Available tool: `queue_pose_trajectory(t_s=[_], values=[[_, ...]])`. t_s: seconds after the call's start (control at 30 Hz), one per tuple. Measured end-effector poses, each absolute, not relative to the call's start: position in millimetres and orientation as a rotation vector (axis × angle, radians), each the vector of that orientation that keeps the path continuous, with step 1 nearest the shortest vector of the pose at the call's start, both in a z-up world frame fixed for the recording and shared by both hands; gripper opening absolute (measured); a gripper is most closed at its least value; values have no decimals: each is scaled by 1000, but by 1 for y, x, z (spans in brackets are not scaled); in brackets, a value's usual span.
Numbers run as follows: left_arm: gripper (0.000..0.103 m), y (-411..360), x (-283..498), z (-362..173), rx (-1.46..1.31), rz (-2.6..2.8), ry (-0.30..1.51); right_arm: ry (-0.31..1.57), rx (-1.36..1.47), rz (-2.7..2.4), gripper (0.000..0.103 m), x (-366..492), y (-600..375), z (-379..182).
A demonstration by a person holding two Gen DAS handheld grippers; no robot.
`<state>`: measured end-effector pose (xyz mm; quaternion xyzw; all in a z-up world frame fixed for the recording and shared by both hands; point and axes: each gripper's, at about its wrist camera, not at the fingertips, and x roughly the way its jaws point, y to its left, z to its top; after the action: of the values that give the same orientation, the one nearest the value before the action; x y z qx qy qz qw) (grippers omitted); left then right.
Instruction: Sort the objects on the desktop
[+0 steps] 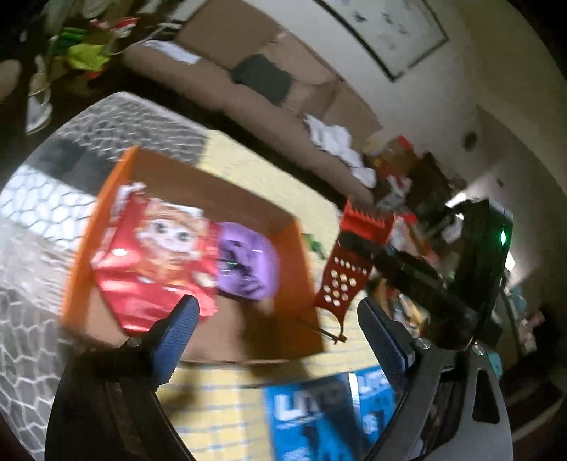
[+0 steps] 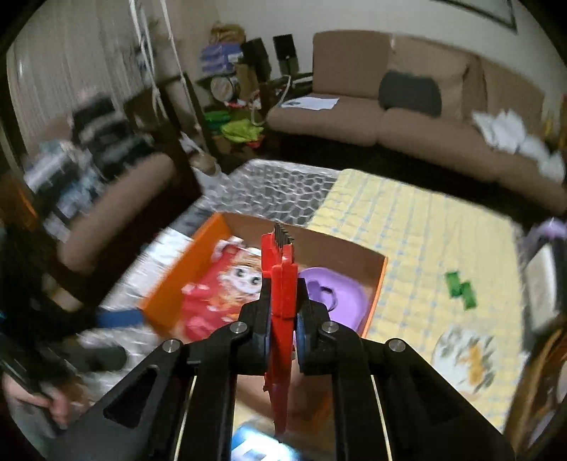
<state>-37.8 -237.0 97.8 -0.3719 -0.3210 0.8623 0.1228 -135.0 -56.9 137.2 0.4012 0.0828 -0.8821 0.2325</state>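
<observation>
Clamped in the right gripper (image 2: 283,329) is a red perforated comb (image 2: 280,283), held edge-on above the near end of the orange cardboard box (image 2: 170,280). Inside that box lie a red cartoon snack bag (image 2: 216,294) and a purple lid (image 2: 336,298). Beside the box, the left gripper (image 1: 280,329) hangs with jaws wide apart, holding nothing.

Glossy red plastic comb (image 2: 282,283)

A long brown sofa (image 2: 407,117) stands by the pale wall (image 2: 372,17), with a dark cushion (image 2: 409,93) on it.
</observation>
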Motion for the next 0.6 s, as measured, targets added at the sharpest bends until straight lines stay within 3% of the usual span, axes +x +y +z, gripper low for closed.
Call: queue_pose_trajectory(t_s=[0.17, 0.43, 0.5, 0.6], values=[[93, -265, -50, 68, -1118, 2506, -1046, 668, 1125, -2479, 10, -126, -111, 79], [93, -291, -59, 44, -1158, 2456, -1143, 1096, 1080, -2444, 10, -108, -159, 28], [93, -299, -58, 38, -1169, 2441, -1173, 1163, 1071, -2388, 10, -100, -171, 14], [93, -311, -54, 32, -1188, 2467, -1203, 1070, 1130, -2318, 13, -94, -176, 10]])
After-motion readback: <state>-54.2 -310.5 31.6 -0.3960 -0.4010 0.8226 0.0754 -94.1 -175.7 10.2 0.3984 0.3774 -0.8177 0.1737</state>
